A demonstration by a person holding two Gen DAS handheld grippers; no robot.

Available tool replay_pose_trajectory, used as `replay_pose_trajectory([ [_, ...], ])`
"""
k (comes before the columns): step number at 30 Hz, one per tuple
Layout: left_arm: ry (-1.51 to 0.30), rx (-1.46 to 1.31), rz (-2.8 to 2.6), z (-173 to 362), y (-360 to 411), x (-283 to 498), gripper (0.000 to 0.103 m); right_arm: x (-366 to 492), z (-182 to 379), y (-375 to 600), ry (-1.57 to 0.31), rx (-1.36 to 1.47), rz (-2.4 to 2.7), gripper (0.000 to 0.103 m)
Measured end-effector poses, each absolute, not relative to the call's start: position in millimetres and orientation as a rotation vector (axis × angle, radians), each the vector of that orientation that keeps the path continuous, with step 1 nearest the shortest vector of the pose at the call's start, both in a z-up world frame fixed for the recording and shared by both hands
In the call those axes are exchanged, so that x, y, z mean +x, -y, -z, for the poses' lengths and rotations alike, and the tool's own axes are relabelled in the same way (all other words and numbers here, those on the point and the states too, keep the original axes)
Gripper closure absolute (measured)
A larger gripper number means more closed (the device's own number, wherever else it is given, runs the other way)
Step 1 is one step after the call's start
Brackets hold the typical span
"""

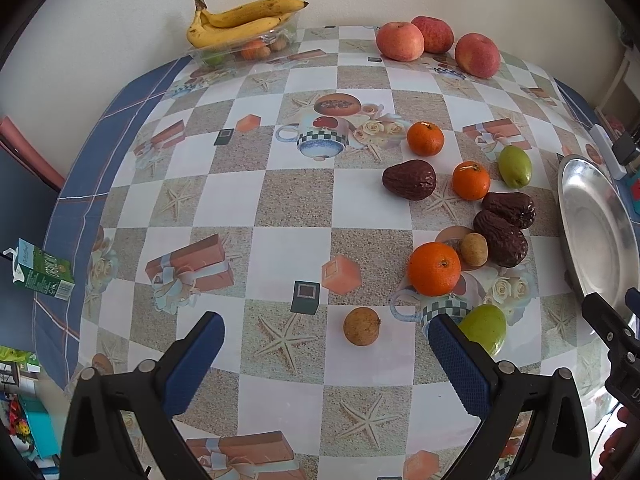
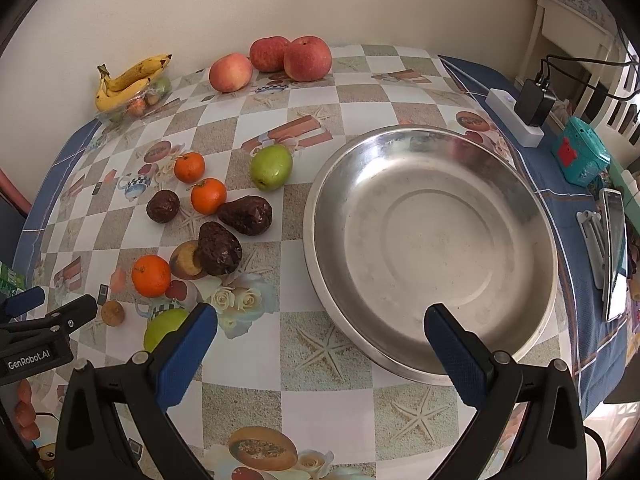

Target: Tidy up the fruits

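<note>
Tongs on both sides hang released and empty above the patterned desk (image 1: 288, 208), nothing yet collected: the left tongs (image 1: 326, 354) gape around a small brown round fruit (image 1: 361, 326) lying just ahead of them, and the right tongs (image 2: 320, 346) hover over the near rim of the steel bowl (image 2: 536, 216), which holds nothing. Loose fruit is strewn at the bowl's 9 o'clock: three oranges (image 2: 208, 196), three dark wrinkled fruits (image 2: 219, 249) and two green ones (image 2: 271, 167), one of them touching the left tongs' right pad in the left wrist view. Three apples (image 2: 307, 58) sit at 11 o'clock by the wall, and bananas (image 1: 240, 20) rest on a clear tray at the far-left corner. Sorting appears to be at its opening step; the next move likely calls for lowering the left tongs and closing on the brown fruit.
</note>
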State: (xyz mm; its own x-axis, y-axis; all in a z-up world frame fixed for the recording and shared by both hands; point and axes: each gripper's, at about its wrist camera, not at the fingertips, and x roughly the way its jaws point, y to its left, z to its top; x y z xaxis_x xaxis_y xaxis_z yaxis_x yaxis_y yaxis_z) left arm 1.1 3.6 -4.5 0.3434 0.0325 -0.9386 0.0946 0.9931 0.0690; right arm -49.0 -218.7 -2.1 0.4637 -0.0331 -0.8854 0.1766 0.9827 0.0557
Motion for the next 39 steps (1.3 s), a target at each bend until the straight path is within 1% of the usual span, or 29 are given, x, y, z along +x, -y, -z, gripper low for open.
replay_pose_trajectory([
  [39, -1.206, 0.109, 0.05, 2.8, -3.9, 1.3, 0.0, -48.6, 2.3, 219.5, -1.084, 0.148, 0.129, 0.0],
])
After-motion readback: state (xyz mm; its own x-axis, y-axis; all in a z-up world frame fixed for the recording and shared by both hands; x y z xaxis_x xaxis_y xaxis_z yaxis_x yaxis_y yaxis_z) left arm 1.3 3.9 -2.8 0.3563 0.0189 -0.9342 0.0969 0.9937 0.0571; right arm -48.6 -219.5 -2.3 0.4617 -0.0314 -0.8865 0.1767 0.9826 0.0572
